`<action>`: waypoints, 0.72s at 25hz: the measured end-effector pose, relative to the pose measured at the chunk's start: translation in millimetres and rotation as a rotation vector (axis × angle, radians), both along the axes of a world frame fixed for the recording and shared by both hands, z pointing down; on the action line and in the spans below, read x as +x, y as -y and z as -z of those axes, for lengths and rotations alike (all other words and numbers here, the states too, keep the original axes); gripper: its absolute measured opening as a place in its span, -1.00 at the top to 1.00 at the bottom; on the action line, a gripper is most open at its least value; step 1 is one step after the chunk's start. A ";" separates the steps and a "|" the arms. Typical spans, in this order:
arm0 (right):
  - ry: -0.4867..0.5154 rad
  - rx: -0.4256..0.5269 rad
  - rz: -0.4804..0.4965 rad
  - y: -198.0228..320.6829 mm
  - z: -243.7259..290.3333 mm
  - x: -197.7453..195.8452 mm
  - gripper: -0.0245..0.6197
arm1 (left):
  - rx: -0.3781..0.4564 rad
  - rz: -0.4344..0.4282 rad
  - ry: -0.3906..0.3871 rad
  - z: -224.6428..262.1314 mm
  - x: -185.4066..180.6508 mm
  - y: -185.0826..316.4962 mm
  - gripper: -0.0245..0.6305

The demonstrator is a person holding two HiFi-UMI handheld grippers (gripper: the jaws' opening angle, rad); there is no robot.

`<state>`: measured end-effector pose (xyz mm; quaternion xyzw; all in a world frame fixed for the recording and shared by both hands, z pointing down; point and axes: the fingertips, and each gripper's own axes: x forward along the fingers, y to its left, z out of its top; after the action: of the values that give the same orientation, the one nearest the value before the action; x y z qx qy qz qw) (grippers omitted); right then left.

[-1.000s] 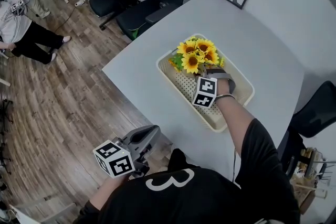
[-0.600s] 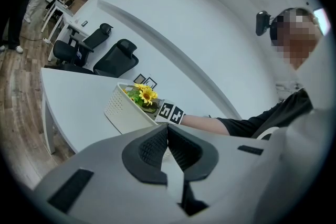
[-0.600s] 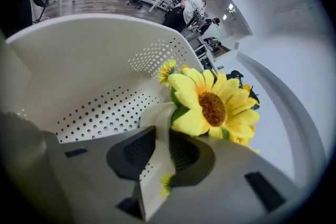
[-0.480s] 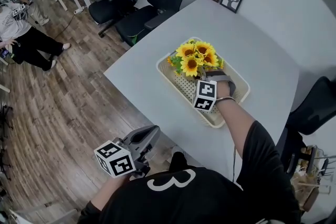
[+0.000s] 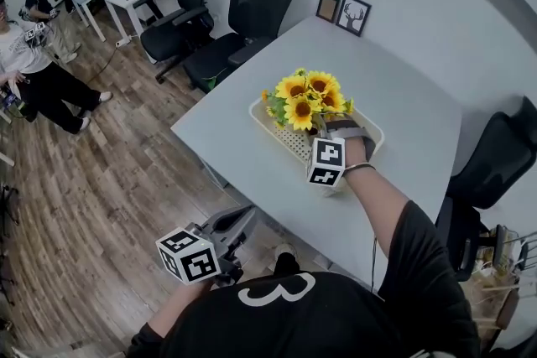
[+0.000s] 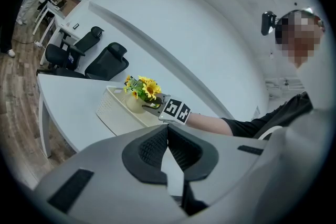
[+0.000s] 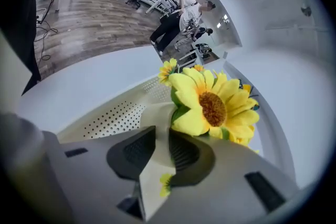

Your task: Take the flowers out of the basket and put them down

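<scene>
- Looking down through the head view, we see the flowers (image 5: 308, 96), a bunch of yellow sunflowers, standing over the far end of the cream perforated basket (image 5: 294, 143) on the white table (image 5: 403, 96).
- The right gripper (image 5: 323, 128) reaches across the basket from the near side. Its tips are at the foot of the bunch and its marker cube (image 5: 326, 161) is over the basket's middle.
- The left gripper (image 5: 243, 220) hangs well apart from all this, off the table's near edge, above the wooden floor (image 5: 101, 180) and close to our body.
- Two black office chairs (image 5: 252, 4) stand at the table's far-left side, and two small framed pictures (image 5: 344, 11) stand at its far corner.
- In the left gripper view, that claw's pads meet at the tips with nothing between them.
- Beyond them, the same view shows the bunch set in a pale cream pot (image 6: 134, 104) at the basket's end, with the right claw on it. The pot shows above the near rim, but we cannot tell whether its bottom is clear of the basket.
- In the right gripper view, the jaws stand only a little apart, pinched on a thin cream edge of the pot, so this claw holds the flowers by it.
- A large sunflower head sits just above and to the right of those jaws, and the basket's dotted wall lies behind on the left.
</scene>
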<state>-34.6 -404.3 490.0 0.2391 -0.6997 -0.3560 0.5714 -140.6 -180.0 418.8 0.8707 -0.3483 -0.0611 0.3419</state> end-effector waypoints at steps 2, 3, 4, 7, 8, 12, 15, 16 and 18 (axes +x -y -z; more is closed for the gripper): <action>0.002 0.029 -0.006 -9.3 13.5 2.6 0.65 | 0.009 -0.009 0.001 1.7 1.3 -6.2 0.88; 0.004 0.046 -0.011 -14.2 20.6 3.9 0.65 | 0.015 -0.013 0.001 3.5 1.1 -8.9 0.88; 0.009 0.061 -0.017 -20.0 27.8 5.1 0.65 | 0.021 -0.016 0.000 5.6 0.7 -11.9 0.88; 0.031 0.088 -0.038 -41.3 46.5 10.1 0.65 | 0.036 -0.027 -0.007 13.4 1.8 -23.6 0.89; 0.036 0.096 -0.044 -48.8 52.8 11.6 0.65 | 0.041 -0.034 -0.011 16.4 2.6 -27.7 0.88; 0.048 0.143 -0.074 -76.5 78.7 17.3 0.65 | 0.057 -0.077 -0.023 24.7 4.8 -44.2 0.88; 0.047 0.172 -0.105 -94.8 91.8 24.0 0.65 | 0.076 -0.109 -0.026 25.6 4.5 -52.7 0.89; 0.045 0.181 -0.116 -99.9 95.4 24.7 0.65 | 0.081 -0.118 -0.027 25.6 2.1 -54.2 0.88; 0.037 0.196 -0.141 -108.2 102.1 29.4 0.65 | 0.088 -0.141 -0.035 26.4 0.2 -56.1 0.88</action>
<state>-5.2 -296.1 388.0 0.3491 -0.6535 -0.3770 0.5558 -140.4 -124.0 392.5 0.9060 -0.2769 -0.0675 0.3130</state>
